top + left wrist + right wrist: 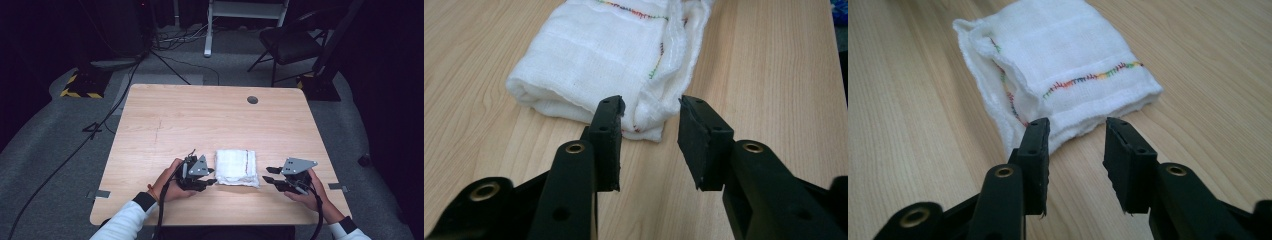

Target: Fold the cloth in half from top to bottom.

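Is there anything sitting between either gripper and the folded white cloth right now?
Nothing visible. The folded white cloth lies on bare table between the two. The left gripper is right at its left edge, and the right gripper stands a little off its right edge, both with jaws apart and nothing between them.

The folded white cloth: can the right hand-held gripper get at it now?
Probably yes. The right hand-held gripper is open, apart from the folded white cloth, with only bare table between them.

1 folded white cloth point(236, 167), 1 wooden table point(210, 115), 2 tongs – left point(212, 176) & right point(267, 174), 1 chair point(292, 42) behind.
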